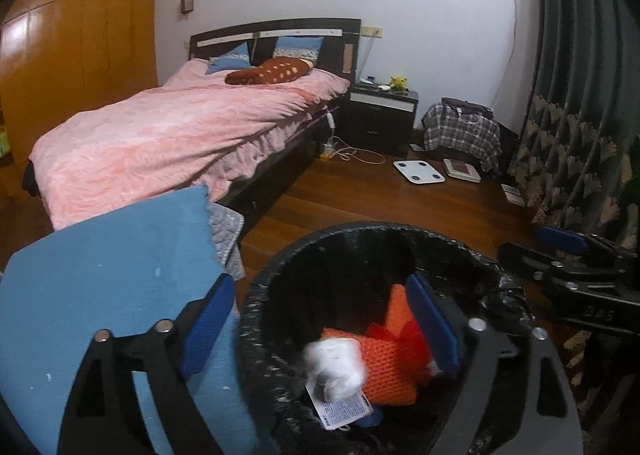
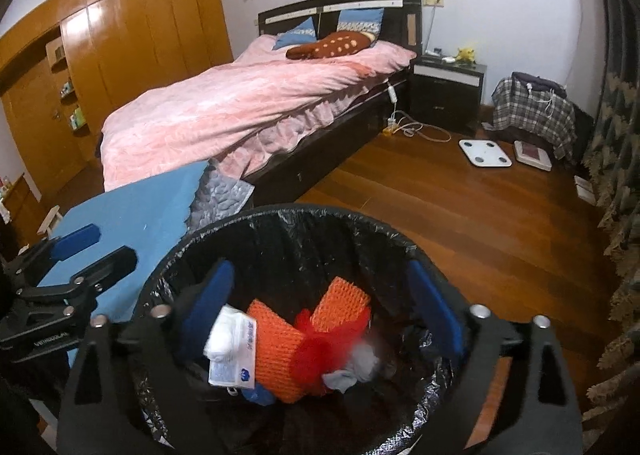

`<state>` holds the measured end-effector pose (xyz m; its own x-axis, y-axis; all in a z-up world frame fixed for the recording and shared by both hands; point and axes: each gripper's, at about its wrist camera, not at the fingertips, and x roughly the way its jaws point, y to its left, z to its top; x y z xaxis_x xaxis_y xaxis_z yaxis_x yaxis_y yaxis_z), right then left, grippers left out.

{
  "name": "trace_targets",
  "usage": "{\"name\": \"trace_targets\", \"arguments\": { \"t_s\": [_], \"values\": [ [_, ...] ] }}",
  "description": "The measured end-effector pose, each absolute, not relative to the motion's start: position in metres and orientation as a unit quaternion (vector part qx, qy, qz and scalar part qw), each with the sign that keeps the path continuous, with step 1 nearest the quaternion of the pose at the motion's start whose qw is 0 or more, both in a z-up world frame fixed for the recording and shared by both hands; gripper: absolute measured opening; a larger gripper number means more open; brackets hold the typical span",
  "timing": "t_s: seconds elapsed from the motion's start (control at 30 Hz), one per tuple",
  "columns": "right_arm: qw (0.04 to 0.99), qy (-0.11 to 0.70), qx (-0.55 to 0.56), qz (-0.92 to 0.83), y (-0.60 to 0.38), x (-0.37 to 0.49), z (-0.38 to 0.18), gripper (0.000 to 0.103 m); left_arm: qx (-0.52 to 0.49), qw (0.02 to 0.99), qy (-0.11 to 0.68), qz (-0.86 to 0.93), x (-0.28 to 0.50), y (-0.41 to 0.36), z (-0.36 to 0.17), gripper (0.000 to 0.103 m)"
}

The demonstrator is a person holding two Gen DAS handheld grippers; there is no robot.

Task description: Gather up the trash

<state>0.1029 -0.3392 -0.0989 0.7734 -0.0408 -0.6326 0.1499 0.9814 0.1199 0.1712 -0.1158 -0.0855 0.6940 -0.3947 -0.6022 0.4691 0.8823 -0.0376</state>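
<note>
Bed (image 2: 248, 103) with pink cover stands against the far wall, on the wooden floor (image 2: 460, 215). Blue-covered table (image 1: 104, 279) sits just beside the bin. Black-lined trash bin (image 2: 224, 233) stands on the floor below both grippers. Left gripper (image 1: 320, 329) is spread wide, nothing between its pads. Right gripper (image 2: 324, 307) likewise spread, empty. Inside the bin: orange foam netting (image 2: 280, 351), a white wad (image 1: 336, 367) and a printed packet (image 2: 234, 355), blurred.

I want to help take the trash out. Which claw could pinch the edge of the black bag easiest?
Probably the left claw: its open fingers straddle the rim of the black bag. The right claw hangs open over the middle.
</note>
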Motion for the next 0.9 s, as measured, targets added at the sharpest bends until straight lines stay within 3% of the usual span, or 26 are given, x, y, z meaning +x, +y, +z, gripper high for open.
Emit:
{"name": "trace_targets", "arguments": {
  "t_s": [0.13, 0.9],
  "values": [
    [0.940, 0.327, 0.085, -0.042, -0.335, 0.098, -0.087, 0.096, 0.060, 0.929, 0.300, -0.210, 0.167, -0.099, -0.070, 0.097],
    [0.952, 0.298, 0.059, 0.035, -0.262, 0.068, -0.020, 0.097, 0.038, 0.949, 0.270, -0.157, 0.117, -0.037, -0.018, 0.097]
  ]
}}
